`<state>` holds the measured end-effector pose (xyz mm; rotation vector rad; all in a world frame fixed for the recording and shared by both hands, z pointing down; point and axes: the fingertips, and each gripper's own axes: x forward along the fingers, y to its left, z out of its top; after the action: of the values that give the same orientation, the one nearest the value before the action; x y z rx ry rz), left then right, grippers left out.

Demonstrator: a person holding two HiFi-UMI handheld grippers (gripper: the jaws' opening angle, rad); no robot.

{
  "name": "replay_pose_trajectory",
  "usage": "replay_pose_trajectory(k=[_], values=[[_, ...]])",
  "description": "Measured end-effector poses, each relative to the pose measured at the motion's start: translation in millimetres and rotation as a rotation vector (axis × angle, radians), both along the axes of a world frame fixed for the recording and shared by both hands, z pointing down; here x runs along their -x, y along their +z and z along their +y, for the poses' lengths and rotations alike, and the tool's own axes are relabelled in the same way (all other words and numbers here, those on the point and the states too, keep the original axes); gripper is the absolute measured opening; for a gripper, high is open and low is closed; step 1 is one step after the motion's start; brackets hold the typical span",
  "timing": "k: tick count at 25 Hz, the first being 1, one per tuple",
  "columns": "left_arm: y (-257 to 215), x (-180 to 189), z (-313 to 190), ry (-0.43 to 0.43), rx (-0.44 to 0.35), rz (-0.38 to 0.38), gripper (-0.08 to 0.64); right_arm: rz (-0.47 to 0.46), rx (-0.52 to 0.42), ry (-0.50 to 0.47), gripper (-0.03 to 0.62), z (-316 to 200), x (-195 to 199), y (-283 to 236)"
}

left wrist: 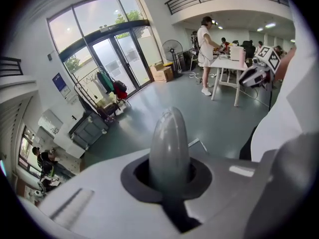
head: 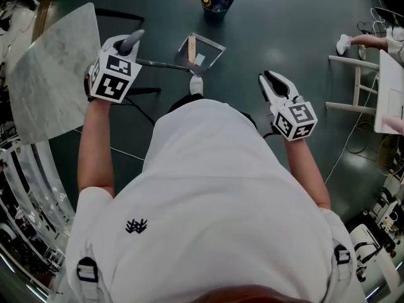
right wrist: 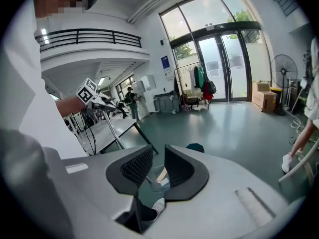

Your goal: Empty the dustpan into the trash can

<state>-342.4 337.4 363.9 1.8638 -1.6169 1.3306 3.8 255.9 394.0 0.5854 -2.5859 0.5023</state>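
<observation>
A long-handled dustpan [head: 211, 50] hangs low over the dark floor ahead of me, with a wooden stick and a white scrap in its pan. Its thin shaft [head: 161, 64] runs left to a grey handle [left wrist: 169, 143]. My left gripper [head: 129, 43] is shut on that handle, and the rounded tip sticks out between the jaws. The dark blue trash can [head: 216, 2] stands farther ahead, apart from the pan, with small items inside. My right gripper [head: 270, 81] is held at the right, open by a narrow gap and holding nothing; in its own view the right gripper [right wrist: 157, 166] frames the dustpan pan.
A marble-topped table [head: 53, 74] stands at the left. A white table [head: 353, 74] with another person's hand [head: 372, 40] is at the right. Cables trail over the floor on the right. My own shoe [head: 196, 85] is just behind the pan.
</observation>
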Motion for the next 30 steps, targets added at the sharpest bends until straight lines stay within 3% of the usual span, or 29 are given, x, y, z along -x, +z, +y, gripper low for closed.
replay_pose_trajectory(k=[8, 15, 26, 30], values=[[-5.8, 41.8, -110.5, 0.173, -0.004, -0.036, 0.057, -0.009, 0.005, 0.097, 0.075, -33.2, 43.4, 0.6], [-6.5, 44.4, -193.6, 0.266, 0.025, -0.085, 0.057, -0.010, 0.027, 0.100, 0.075, -78.9, 38.2, 8.7], [7.6, 45.5, -317.6, 0.288, 0.137, -0.121, 0.057, -0.039, 0.078, 0.055, 0.075, -240.5, 10.7, 26.7], [6.4, 33.0, -353.0, 0.316, 0.178, -0.132, 0.057, -0.046, 0.108, 0.056, 0.075, -275.5, -3.8, 31.5]])
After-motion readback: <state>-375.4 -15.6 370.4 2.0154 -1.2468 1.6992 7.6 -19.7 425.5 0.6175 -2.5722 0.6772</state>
